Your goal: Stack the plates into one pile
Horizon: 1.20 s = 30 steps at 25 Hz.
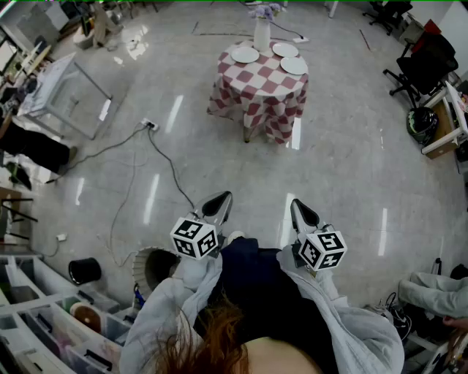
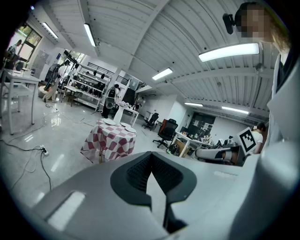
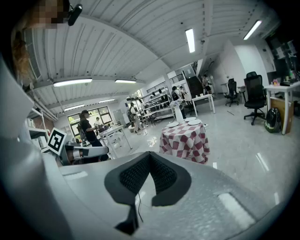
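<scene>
Standing well short of the checked-cloth bench [image 1: 257, 95] where three plates [image 1: 245, 55] lie apart, the person carries left hand-held gripper [image 1: 221, 199] and right hand-held gripper [image 1: 300, 208] clenched empty — likely just for the approach.

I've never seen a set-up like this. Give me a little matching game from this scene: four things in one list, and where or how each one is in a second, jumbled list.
Things:
1. plates
2. vase
3. left gripper
4. cable

Places or states:
A. trails across the floor
B. jaws together with nothing between them, held well short of the table
C. laid side by side on the checked cloth, not piled
D. upright behind the plates, with flowers in it

Pairs: 1-C, 2-D, 3-B, 4-A
</scene>
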Tool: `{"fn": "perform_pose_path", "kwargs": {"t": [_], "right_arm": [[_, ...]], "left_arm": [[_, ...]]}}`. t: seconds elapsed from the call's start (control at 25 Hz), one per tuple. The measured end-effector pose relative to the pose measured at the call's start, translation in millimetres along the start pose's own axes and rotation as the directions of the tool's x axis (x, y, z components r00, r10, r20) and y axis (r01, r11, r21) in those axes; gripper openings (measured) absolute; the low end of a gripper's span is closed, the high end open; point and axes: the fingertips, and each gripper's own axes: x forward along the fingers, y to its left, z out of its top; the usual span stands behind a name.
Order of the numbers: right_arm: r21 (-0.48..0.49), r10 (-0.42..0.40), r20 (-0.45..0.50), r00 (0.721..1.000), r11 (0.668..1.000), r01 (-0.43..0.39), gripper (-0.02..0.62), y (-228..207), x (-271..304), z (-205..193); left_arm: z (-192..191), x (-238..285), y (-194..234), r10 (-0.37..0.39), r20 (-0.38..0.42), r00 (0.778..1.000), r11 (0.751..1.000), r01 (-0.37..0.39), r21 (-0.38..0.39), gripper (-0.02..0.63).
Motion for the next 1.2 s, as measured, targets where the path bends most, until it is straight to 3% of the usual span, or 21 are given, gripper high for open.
{"fn": "perform_pose_path", "kwargs": {"t": [0.12, 0.28, 0.56, 0.6, 0.76, 0.84, 1.2], "right_arm": [[0.014, -0.029, 0.006, 1.000, 0.999, 0.029, 0.000, 1.2, 10.3, 1.0], [0.028, -0.004, 0.049, 0.999, 1.000, 0.002, 0.002, 22.2, 21.0, 4.9], [0.013, -0.036, 0.050, 0.998, 0.999, 0.035, 0.003, 44.5, 40.6, -20.4], [0.013, -0.044, 0.055, 0.998, 0.999, 0.043, 0.018, 47.2, 42.7, -21.5], [-0.019, -0.061, 0.063, 0.996, 0.998, 0.062, 0.219, 56.7, 49.9, -20.9], [-0.025, -0.080, 0.078, 0.994, 0.996, 0.082, 0.263, 55.9, 50.5, -18.1], [-0.014, -0.054, 0.033, 0.998, 0.998, 0.054, 0.272, 55.2, 67.6, -21.3]], "left_arm": [[-1.8, -3.9, 4.6, -0.013, -0.019, 1.000, 1.000, 0.013, 0.025, 0.011], [-0.5, -13.2, 19.8, -0.004, -0.018, 1.000, 0.999, 0.004, 0.041, 0.011], [-16.3, -26.9, 41.4, -0.043, -0.021, 0.999, 0.998, 0.044, 0.055, 0.011], [-17.6, -29.2, 45.2, -0.044, -0.021, 0.999, 0.998, 0.045, 0.051, 0.011], [-11.2, -35.2, 55.4, -0.045, 0.002, 0.999, 0.998, 0.045, 0.046, 0.011], [-9.1, -37.4, 57.3, -0.050, 0.011, 0.999, 0.998, 0.050, 0.045, 0.011], [-10.1, -27.5, 70.6, -0.047, -0.007, 0.999, 0.999, 0.047, 0.024, 0.011]]}}
